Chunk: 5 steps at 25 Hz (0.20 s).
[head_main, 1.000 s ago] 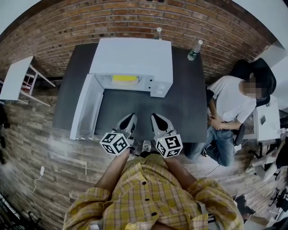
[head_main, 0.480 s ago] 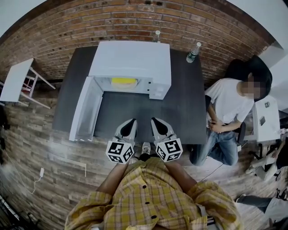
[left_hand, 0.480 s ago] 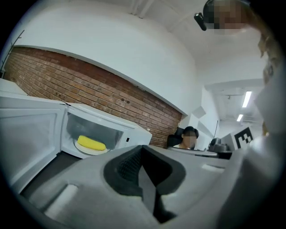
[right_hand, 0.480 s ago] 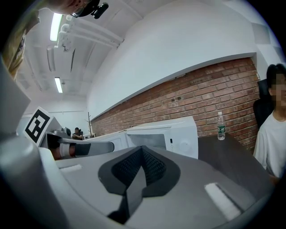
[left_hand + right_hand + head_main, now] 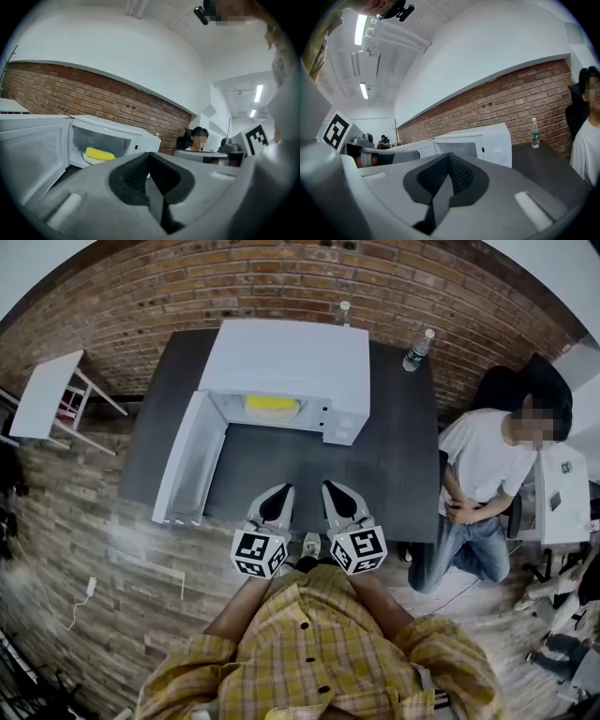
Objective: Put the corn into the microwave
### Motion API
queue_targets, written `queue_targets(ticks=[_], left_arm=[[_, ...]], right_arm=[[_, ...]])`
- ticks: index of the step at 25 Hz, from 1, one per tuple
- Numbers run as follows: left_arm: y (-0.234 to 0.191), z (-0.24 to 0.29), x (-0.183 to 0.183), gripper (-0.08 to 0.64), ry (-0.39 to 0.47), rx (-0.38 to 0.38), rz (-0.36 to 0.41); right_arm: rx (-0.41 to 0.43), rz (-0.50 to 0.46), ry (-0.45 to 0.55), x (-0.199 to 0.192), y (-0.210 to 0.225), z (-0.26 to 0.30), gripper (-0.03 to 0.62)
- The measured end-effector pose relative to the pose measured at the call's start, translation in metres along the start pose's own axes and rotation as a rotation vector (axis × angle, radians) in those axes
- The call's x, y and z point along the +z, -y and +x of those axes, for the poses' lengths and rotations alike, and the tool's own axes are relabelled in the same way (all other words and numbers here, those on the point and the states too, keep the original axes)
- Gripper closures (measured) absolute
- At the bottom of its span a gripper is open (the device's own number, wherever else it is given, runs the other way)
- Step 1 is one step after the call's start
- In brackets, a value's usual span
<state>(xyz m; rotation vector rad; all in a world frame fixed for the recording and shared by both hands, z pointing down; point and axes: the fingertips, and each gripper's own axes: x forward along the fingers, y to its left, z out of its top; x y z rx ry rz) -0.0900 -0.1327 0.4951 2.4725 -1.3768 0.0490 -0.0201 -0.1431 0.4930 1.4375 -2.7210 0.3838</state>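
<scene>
**Corn seated inside the open microwave; both grippers clenched on nothing**

The corn [image 5: 272,402] is found inside the microwave [image 5: 286,357], where it is laid lengthwise on a pale plate [image 5: 90,161] in the cooking chamber. In the left gripper view it is shown as a yellow bar towards the front of that plate. The microwave's door [image 5: 183,460] is swung fully open to the left of the head view, so the chamber is left exposed. The microwave is set at the back of a dark table [image 5: 394,465], against a brick wall [image 5: 281,277].

The left gripper [image 5: 279,495] and the right gripper [image 5: 336,493] are held side by side over the near edge of the table, well apart from the microwave and pointed towards it. In each gripper's own view the jaws are seen pressed together along a closed seam, and nothing is caught between them. Neither gripper is in contact with the corn, the door or the table top. The two marker cubes [image 5: 260,552] are carried close to the yellow checked shirt [image 5: 309,643] of the person holding the grippers.

A water bottle [image 5: 418,350] is stood at the far right corner of the table, and a second bottle [image 5: 344,307] is partly hidden behind the microwave. A person in a white shirt [image 5: 483,465] is seated just beyond the right edge of the table. A small white side table [image 5: 47,395] is placed to the left, apart from the dark one.
</scene>
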Motion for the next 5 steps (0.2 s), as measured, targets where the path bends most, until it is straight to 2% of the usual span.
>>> queue_targets(ticks=[5], left_arm=[[-0.0039,-0.0029,0.0047,0.563,0.005,0.013,0.030]], right_arm=[[0.012,-0.001,0.009,0.0019,-0.0047,0.0081,0.589]])
